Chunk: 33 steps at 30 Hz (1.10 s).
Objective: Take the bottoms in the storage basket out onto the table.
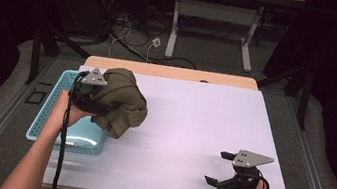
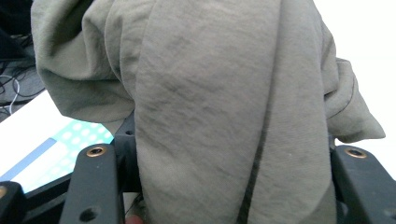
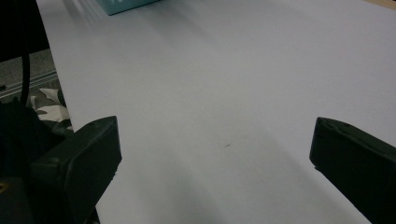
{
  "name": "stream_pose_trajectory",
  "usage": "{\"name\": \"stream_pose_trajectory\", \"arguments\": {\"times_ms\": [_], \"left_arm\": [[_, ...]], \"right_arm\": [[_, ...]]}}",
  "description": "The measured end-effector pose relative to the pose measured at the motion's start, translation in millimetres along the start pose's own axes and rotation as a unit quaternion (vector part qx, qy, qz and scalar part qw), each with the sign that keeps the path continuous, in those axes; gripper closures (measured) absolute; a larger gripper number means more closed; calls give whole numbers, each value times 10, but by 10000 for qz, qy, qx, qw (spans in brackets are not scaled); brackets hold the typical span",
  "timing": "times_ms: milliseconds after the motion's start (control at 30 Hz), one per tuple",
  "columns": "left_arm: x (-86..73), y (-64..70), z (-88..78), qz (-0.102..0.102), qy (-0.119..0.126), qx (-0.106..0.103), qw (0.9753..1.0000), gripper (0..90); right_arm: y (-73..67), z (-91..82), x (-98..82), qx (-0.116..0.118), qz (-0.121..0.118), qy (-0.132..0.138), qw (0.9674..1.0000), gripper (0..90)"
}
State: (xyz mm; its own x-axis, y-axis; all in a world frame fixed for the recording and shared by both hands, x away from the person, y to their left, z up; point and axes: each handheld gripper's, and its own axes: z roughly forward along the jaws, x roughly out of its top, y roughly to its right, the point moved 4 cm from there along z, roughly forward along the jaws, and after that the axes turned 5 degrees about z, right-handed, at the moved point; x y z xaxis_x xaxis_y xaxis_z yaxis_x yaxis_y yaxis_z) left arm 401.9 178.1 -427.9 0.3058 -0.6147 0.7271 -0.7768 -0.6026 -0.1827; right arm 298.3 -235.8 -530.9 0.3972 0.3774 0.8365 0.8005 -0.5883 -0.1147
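The left gripper (image 1: pixel 97 100) has its jaws clamped on a bunched olive-green cloth garment (image 1: pixel 122 103), held above the light-blue perforated plastic basket (image 1: pixel 47 117) at the white surface's (image 1: pixel 201 130) edge; likely mid-transfer; next, lay it flat; the right gripper (image 1: pixel 220 169) rests with jaws wide, holding nothing.

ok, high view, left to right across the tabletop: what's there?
Light blue perforated plastic basket → left hand-held gripper shut on the bunched olive-green cloth → bare stretch of white table surface → right hand-held gripper, jaws open with nothing between them.
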Motion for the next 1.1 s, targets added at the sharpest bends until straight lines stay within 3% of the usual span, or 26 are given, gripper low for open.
{"name": "stream_pose_trajectory", "arguments": {"times_ms": [1100], "left_arm": [[131, 279, 195, 379, -181, -329, 9986, 378]], "right_arm": [[2, 5, -5, -12, 3, -47, 10000, 20]]}}
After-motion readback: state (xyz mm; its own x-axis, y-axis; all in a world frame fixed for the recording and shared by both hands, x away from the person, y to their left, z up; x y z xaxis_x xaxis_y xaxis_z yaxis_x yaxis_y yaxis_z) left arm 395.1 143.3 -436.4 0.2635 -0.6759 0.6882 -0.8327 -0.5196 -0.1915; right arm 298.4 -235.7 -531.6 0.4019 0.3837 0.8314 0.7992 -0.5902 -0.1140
